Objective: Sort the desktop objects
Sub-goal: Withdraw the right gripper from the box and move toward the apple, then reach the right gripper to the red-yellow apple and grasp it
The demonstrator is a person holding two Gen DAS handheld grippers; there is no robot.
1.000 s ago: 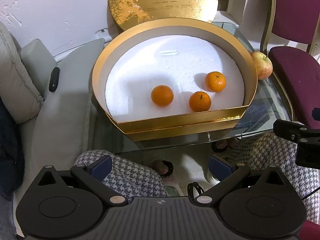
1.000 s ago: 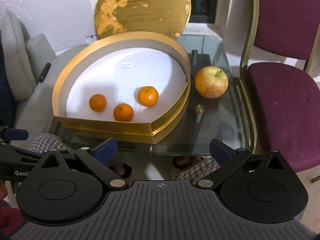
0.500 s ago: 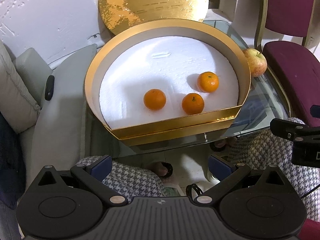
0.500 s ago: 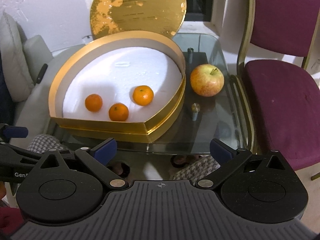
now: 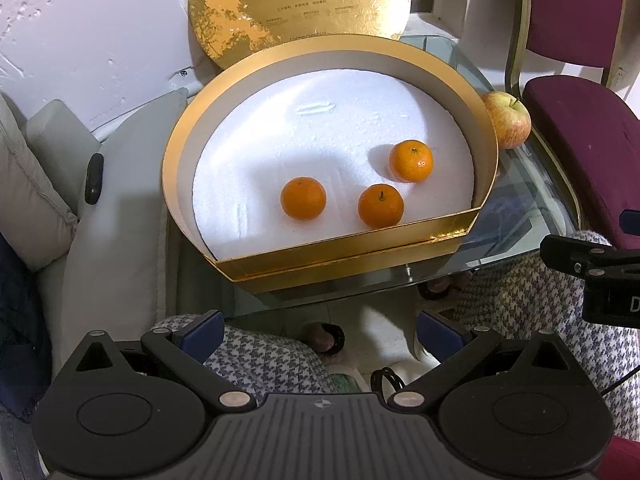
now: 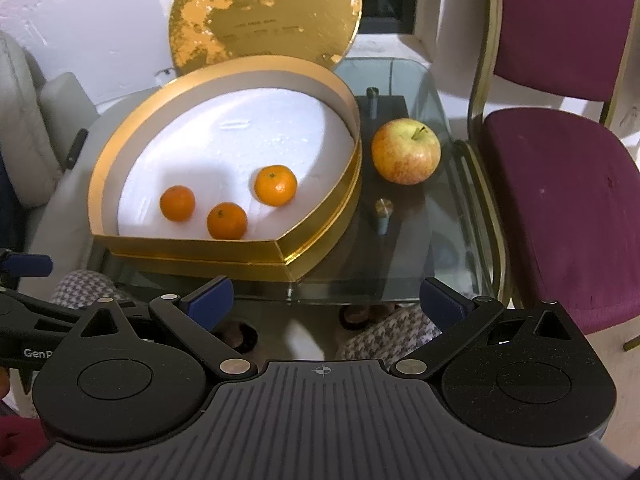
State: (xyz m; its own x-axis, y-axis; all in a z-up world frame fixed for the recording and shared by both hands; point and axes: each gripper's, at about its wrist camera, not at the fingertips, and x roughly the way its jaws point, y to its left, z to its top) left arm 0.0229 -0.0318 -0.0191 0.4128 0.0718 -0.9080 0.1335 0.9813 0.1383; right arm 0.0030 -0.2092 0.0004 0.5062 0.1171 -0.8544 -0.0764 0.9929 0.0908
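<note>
Crept a bit closer to the gold box on the glass surface. Apple just beside its rim, three mandarins inside. Fingers wide on left gripper and right gripper, holding nothing.

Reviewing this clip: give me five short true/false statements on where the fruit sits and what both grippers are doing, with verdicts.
1. Three oranges lie inside the gold box. True.
2. The apple is inside the box. False: it sits on the glass table beside the box.
3. The left gripper holds an orange. False: it is open and empty.
4. The right gripper is open, short of the table. True.
5. The round gold lid covers the box. False: it stands behind it.
</note>
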